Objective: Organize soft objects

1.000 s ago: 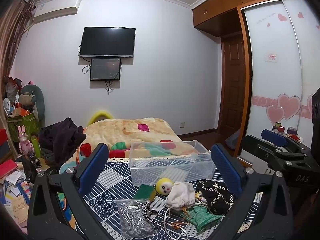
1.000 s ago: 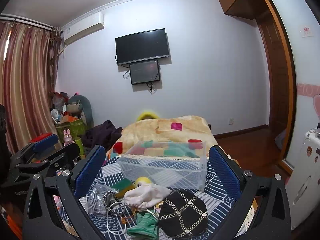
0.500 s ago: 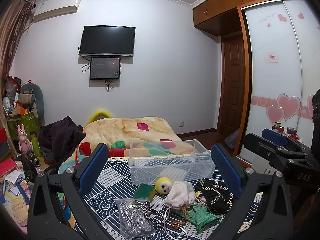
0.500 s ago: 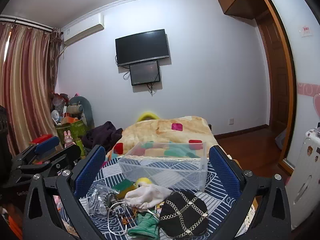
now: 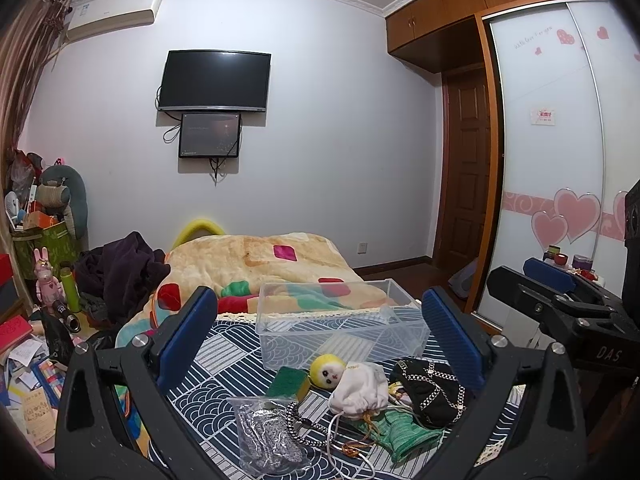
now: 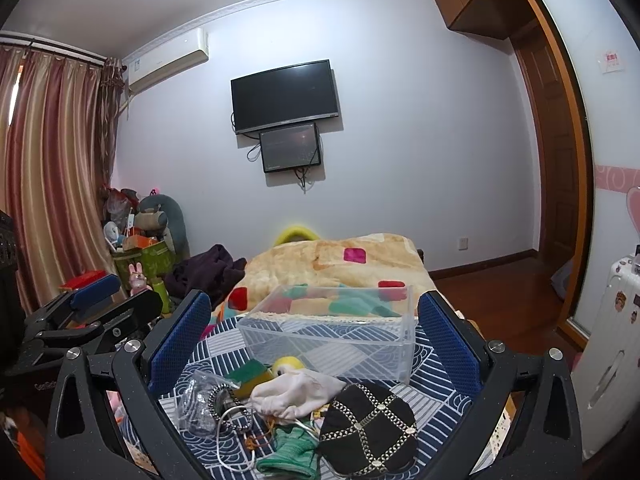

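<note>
A clear plastic bin [image 5: 340,330] [image 6: 332,336] stands empty on a blue patterned cloth. In front of it lie a yellow-headed doll [image 5: 329,372], a white cloth pouch [image 5: 360,392] [image 6: 296,394], a black studded hat [image 5: 430,392] [image 6: 368,428], a green knit item [image 5: 404,434] [image 6: 292,450], a green-yellow sponge [image 5: 289,382] [image 6: 248,374] and a clear bag of grey material [image 5: 266,436] [image 6: 196,402]. My left gripper [image 5: 320,344] is open and empty above the pile. My right gripper [image 6: 316,340] is open and empty too.
Cords and a braided lanyard [image 5: 308,424] tangle among the items. A bed with a patchwork blanket [image 5: 260,264] lies behind the bin. Clutter and boxes [image 5: 36,280] crowd the left side. A wardrobe with sliding doors [image 5: 560,160] is on the right.
Both views have shifted only slightly; the grippers stay open and nothing on the cloth has moved.
</note>
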A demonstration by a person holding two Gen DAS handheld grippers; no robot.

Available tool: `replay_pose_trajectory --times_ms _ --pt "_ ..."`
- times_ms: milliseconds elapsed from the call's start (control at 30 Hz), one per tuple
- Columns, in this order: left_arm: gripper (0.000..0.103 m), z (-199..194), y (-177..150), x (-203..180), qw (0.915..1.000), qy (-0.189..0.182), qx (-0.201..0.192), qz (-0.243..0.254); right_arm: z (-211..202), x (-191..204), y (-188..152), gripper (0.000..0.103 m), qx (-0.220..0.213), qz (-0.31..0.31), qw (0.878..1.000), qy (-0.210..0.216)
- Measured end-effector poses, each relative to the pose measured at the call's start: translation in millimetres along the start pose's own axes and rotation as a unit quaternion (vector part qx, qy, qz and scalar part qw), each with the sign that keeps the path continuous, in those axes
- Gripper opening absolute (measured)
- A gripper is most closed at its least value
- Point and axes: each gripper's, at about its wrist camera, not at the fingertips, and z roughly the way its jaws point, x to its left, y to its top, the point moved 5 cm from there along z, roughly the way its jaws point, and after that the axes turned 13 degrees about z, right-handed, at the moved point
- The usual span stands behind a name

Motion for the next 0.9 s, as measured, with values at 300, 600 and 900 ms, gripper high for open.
replay_pose_trajectory --times_ms 300,600,900 --pt "0.103 0.3 0.0 -0.4 1.0000 -0.001 0.000 0.000 -0.5 0.5 0.5 0.103 -0.001 0.000 1.000 0.000" --pt "0.103 10.6 -7.3 0.7 0.9997 -0.003 0.023 -0.005 -1.3 -1.4 3.0 0.103 -0.018 -0.008 1.000 -0.015" --pt "0.099 40.5 -61.2 5.0 0.9934 -0.034 0.109 -0.011 22.8 -27.0 -21.7 0.103 0.063 0.020 0.998 -0.022"
